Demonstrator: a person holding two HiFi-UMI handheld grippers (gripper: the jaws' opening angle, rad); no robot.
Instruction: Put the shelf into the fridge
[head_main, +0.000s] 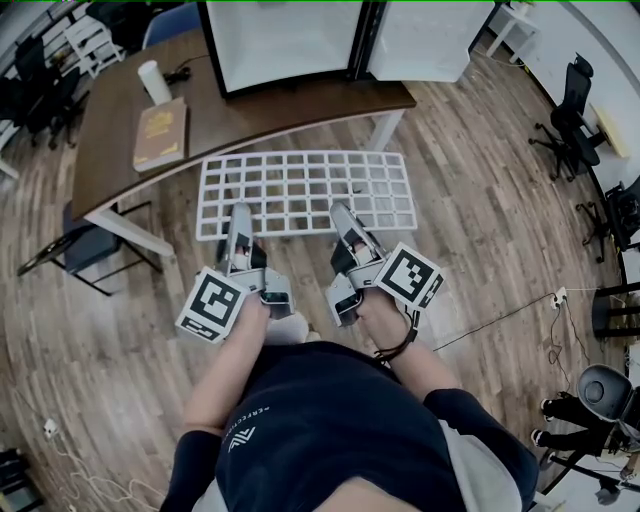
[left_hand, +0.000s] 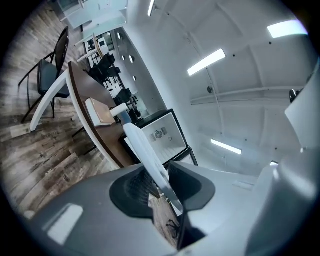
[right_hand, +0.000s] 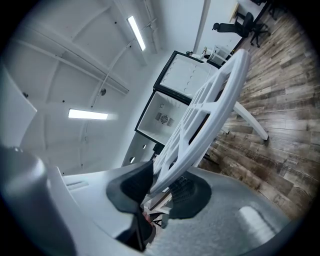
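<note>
The white grid shelf (head_main: 300, 190) hangs level in front of me, over the wooden floor just short of the table. My left gripper (head_main: 240, 215) clamps its near edge on the left and my right gripper (head_main: 345, 215) clamps it on the right. In the left gripper view the shelf (left_hand: 145, 145) runs edge-on between the dark pads of the left gripper (left_hand: 162, 185). The right gripper view shows the shelf (right_hand: 210, 105) slanting out of the right gripper (right_hand: 160, 187). The small fridge (head_main: 290, 40) stands on the table with its door (head_main: 420, 35) swung open and its white inside facing me.
The brown table (head_main: 120, 130) carries a book (head_main: 160, 133) and a white cup (head_main: 155, 82) at its left end. A chair (head_main: 85, 250) stands by the table's left leg. Office chairs (head_main: 575, 110) are at the right, and a cable (head_main: 500, 320) crosses the floor.
</note>
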